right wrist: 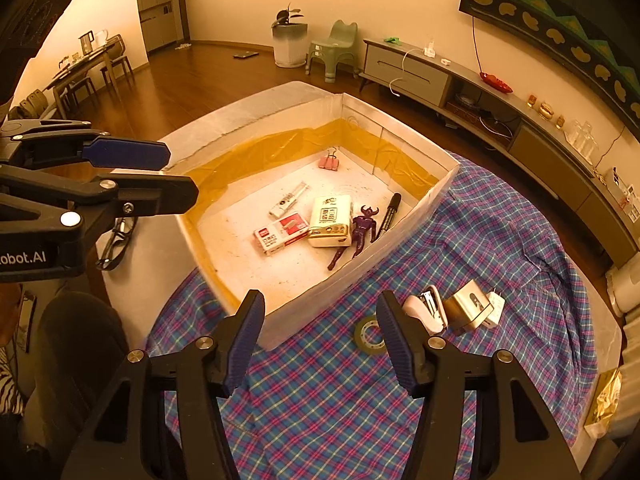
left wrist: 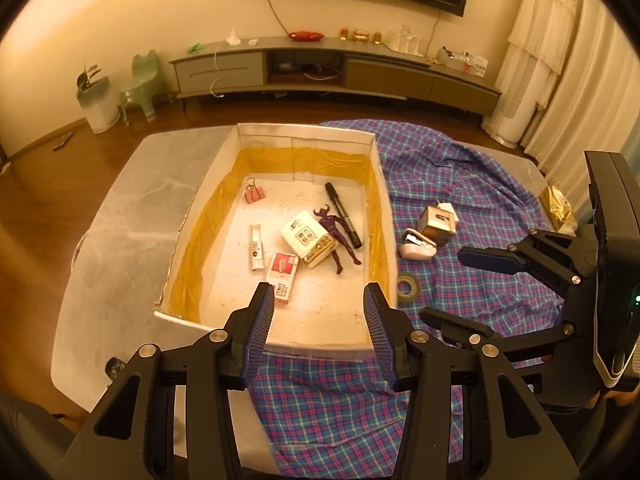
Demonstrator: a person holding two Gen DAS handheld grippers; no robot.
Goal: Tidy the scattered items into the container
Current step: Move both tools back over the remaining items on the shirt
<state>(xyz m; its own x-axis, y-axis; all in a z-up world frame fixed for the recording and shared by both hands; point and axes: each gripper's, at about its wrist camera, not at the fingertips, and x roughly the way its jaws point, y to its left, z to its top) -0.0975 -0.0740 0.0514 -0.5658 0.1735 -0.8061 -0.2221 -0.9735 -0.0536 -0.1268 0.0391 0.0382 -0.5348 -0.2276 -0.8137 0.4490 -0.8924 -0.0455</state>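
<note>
A white open box (left wrist: pixel 378 168) (right wrist: pixel 416 212) lined with yellow tape sits on the table. Inside lie a black marker (left wrist: pixel 343 215), a purple figure (left wrist: pixel 336 236), a cream packet (left wrist: pixel 307 238), a red staple box (left wrist: pixel 282 276), a white tube (left wrist: pixel 256 246) and a pink binder clip (left wrist: pixel 254 193). On the plaid cloth (right wrist: pixel 500 240) right of the box lie a tape roll (right wrist: pixel 369 336), a white stapler (right wrist: pixel 427 309) and a gold charger block (right wrist: pixel 470 308). My left gripper (left wrist: pixel 319 320) is open over the box's near end, empty. My right gripper (right wrist: pixel 320 338) is open above the cloth near the tape roll, empty.
A gold foil packet (right wrist: pixel 606 404) lies at the table's right edge. Glasses (right wrist: pixel 116 240) lie on the table left of the box. A TV cabinet (left wrist: pixel 336 68), a green stool (left wrist: pixel 142 88) and curtains stand beyond the table.
</note>
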